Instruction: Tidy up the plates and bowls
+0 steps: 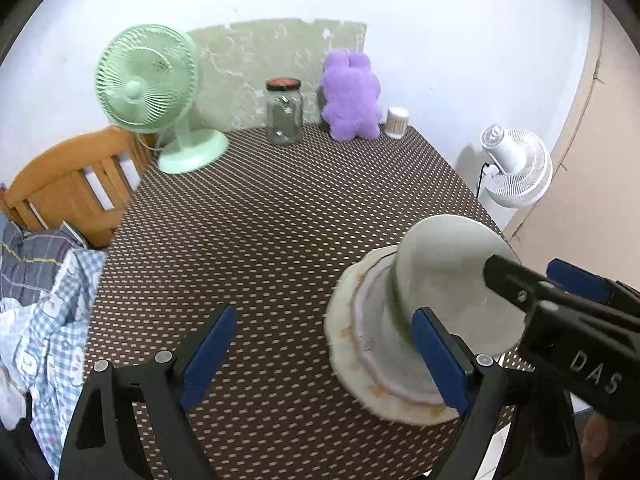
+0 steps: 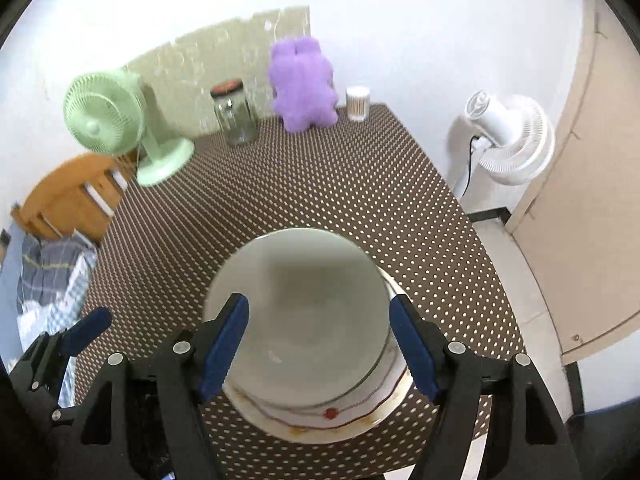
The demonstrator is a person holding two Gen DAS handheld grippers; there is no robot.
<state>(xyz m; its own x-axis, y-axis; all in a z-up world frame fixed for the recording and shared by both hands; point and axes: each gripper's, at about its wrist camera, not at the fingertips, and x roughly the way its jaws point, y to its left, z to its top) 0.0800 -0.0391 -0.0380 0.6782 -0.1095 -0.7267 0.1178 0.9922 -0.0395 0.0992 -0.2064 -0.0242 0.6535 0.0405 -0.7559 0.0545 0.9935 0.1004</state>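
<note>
Now a pale bowl [image 2: 298, 312] is seen standing on a stack of plates [image 2: 332, 420] near the front right edge of the table [image 2: 320, 184]. The bowl is round, deep and smooth, with a glossy greenish-white inside; from the left wrist view its outside wall looks plain and matte. Two plates can be told under it: a smaller one with a thin reddish line and a small red mark, and a wider one with a wavy rim and brownish stains. Both look like glazed ceramic.

The right gripper [image 2: 320, 348] is held above the bowl with its jaws wide; the blue pads [image 2: 224, 348] stand to either side of the bowl, and no pressing on it can be seen. The left gripper [image 1: 324, 356] is also wide open, with only the tablecloth between its pads; its right pad is seen in front of the plates.

The table is covered with a brown cloth with regular pale dots. At the far edge a green fan [image 1: 148, 80], a glass jar [image 1: 284, 112] with a red lid, a fluffy purple toy [image 1: 352, 96] and a small white container [image 1: 397, 122] are placed.
</note>
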